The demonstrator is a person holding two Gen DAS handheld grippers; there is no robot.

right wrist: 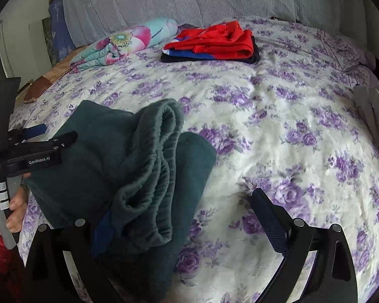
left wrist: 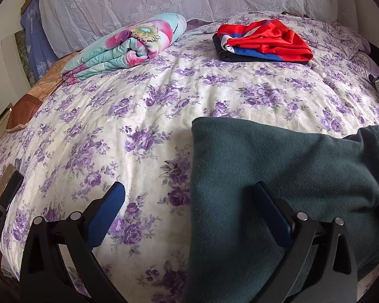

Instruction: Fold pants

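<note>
1. Both tongs point forward over the bed: my left gripper (left wrist: 187,197) hangs low above the floral bedspread (left wrist: 164,96), and my right gripper (right wrist: 179,207) sits beside it at similar height.
2. My left hand (right wrist: 15,204) wraps the grey handle of the left tool, seen at the right camera's left edge.
3. Left jaws stand wide apart and hold nothing. One blue pad (left wrist: 108,207) is over bare bedspread; the other is over the dark green pants (left wrist: 278,166).
4. Right jaws are spread wide too. Its left finger is partly hidden behind the pants' bunched waistband (right wrist: 149,166); I cannot tell whether it touches.
5. Pants lie folded directly ahead, between both tongs.
6. Readable text: "GenRobot.AI" on the left tool's body.
7. Far ahead lie a red and blue garment stack (left wrist: 262,40) and a rolled floral quilt (left wrist: 128,45).
</note>
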